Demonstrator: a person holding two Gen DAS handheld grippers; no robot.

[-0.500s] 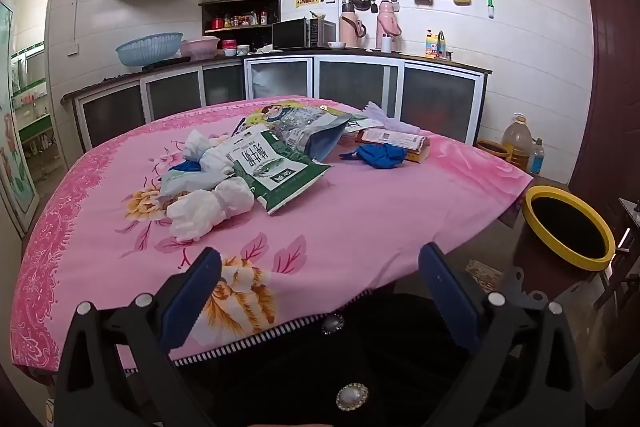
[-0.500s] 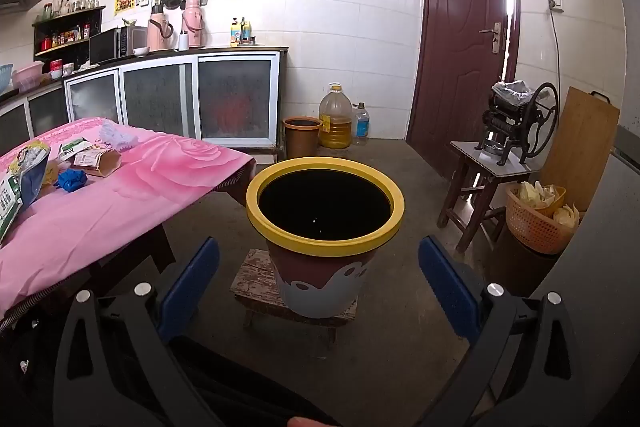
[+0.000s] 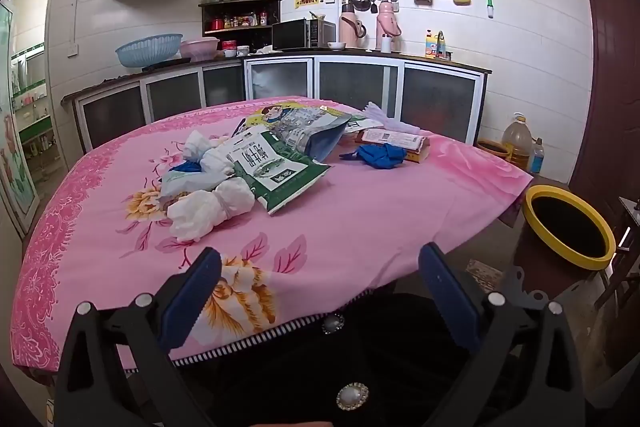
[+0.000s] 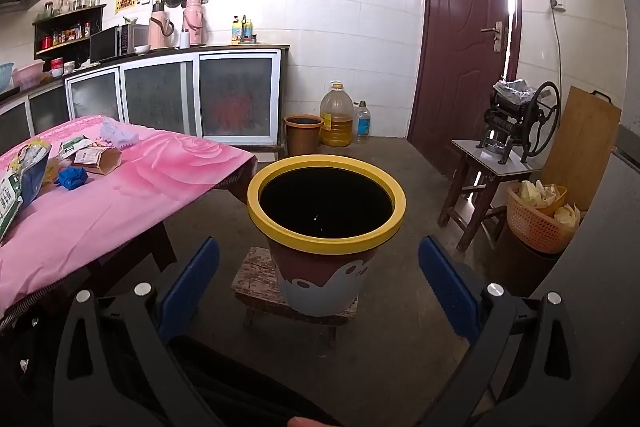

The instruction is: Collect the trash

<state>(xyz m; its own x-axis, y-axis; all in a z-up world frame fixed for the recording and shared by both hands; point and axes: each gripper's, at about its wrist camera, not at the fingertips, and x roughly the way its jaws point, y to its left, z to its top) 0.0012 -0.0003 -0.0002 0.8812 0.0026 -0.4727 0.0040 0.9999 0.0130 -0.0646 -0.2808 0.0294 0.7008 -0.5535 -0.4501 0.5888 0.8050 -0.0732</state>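
Toward the middle of the table [image 3: 360,219] the trash [image 3: 256,167] lay heaped and untouched, both the left gripper [image 3: 320,283] and right gripper [image 4: 320,277] empty with jaws wide apart; risk: light wrappers could slip off the edge short of the yellow-rimmed bin [image 4: 326,231].

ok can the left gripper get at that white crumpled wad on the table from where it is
Probably yes. The left gripper is open and empty, and only bare pink tablecloth lies between it and the white wad, the nearest piece of the pile.
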